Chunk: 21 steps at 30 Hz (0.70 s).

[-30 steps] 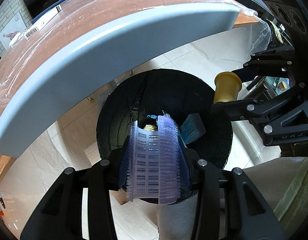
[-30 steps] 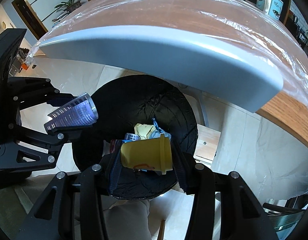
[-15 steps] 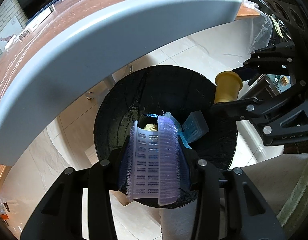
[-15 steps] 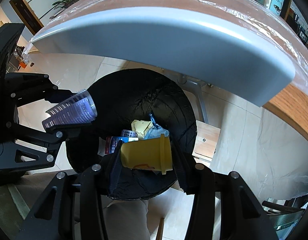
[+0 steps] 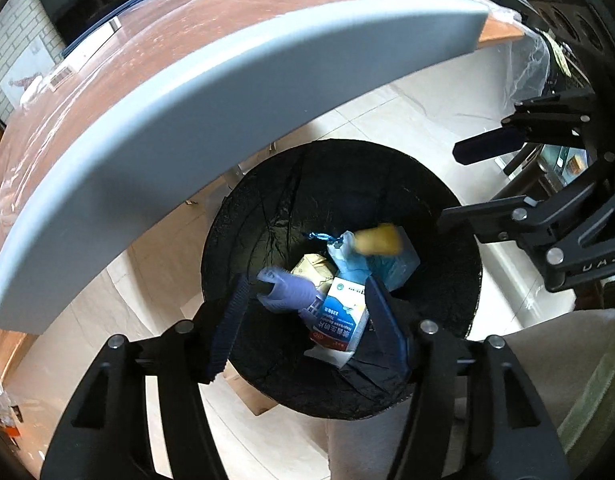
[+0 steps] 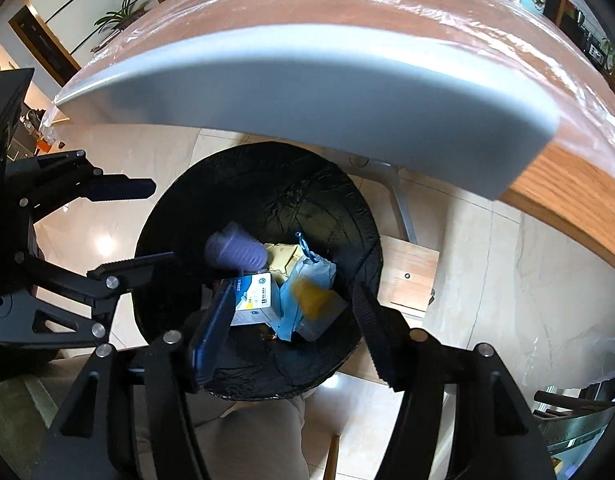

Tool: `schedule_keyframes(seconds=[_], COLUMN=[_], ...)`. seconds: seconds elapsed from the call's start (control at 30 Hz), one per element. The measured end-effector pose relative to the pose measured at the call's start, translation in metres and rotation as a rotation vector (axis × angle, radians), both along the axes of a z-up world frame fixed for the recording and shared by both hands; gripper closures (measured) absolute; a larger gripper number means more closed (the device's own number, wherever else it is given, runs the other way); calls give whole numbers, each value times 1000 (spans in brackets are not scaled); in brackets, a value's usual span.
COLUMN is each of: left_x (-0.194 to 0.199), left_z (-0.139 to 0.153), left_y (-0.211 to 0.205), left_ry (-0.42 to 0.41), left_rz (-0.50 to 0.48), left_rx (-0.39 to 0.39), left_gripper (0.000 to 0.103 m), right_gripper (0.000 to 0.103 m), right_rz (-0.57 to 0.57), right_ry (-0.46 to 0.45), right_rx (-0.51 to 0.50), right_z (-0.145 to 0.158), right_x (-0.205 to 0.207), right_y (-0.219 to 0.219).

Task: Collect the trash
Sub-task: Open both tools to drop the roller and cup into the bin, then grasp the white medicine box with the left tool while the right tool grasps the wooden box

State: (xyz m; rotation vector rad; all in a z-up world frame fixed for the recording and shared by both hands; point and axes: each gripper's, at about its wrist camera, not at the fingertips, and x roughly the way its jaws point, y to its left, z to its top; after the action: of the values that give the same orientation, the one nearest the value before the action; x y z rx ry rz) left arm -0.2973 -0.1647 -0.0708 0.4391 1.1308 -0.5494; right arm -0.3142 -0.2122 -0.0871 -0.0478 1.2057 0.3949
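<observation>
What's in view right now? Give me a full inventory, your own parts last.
trash bin: one, black liner, on the floor below the table edge
purple cup: one, blurred, inside the bin
yellow cup: one, blurred, inside the bin
blue-white carton: one, in the bin
blue bag: one, in the bin
table: one, grey edge, wood top under plastic film
left hand-held gripper: black, open
right hand-held gripper: black, open

Left gripper [image 5: 307, 320] and right gripper [image 6: 291, 328], jaws spread, empty.
</observation>
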Motion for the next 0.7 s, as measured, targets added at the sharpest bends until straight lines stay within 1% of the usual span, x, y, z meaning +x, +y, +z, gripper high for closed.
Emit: schedule_keyframes(seconds=[0.07, 0.13, 0.2, 0.27, 0.3, 0.33, 0.37, 0.4, 0.43, 0.47, 0.5, 0.53, 0.57, 0.63, 0.7], left_x=[-1, -5, -11, -19, -21, -22, -23, -21, -19, -14, -7, 1, 11, 32, 59], left_z=[5, 15, 30, 53, 63, 79, 91, 109, 122, 141, 152, 162, 168, 173, 171], left_y=[3, 8, 13, 18, 18, 21, 23, 28, 36, 43, 49, 56, 60, 66, 74], left_ry=[-1, -2, -10, -28, -35, -48, -62, -94, -128, -194, -243, -295, -320, -331, -320], left_rz=[3, -4, -19, -47, -55, -60, -57, -45, -27, 14, 50, 100, 142, 210, 282], left_rx=[-13, -33, -58, -105, -129, -170, -203, -249, -280, -317, -334, -346, -348, -341, -300], left_gripper=[42, 42, 42, 42, 39, 32, 29, 21, 9, 4, 2, 2, 2, 2, 2], right_gripper=[36, 36, 32, 28, 24, 22, 17, 11, 9, 4, 4, 4, 4, 4, 4], right_rz=[-2, 4, 20, 49, 62, 74, 80, 83, 77, 64, 40, 20, -6, -47, -81], right_ry=[-14, -40, -72, -128, -161, -211, -251, -292, -370, -422, -481, -516, -548, -559, -547], right_rx=[1, -3, -7, -7, -1, 2, 5, 8, 10, 10, 6, -1, -12, -31, -30], right_z=[7, 20, 36, 61, 74, 92, 104, 115, 133, 144, 155, 161, 166, 171, 171], right_x=[-4, -10, -16, -25, -28, -31, -31, -32, -32, -30, -26, -22, -13, 13, 39], right_y=[-3, -5, -5, -5, -5, -5, -6, -7, -8, -10, -11, -12, -13, -19, -21])
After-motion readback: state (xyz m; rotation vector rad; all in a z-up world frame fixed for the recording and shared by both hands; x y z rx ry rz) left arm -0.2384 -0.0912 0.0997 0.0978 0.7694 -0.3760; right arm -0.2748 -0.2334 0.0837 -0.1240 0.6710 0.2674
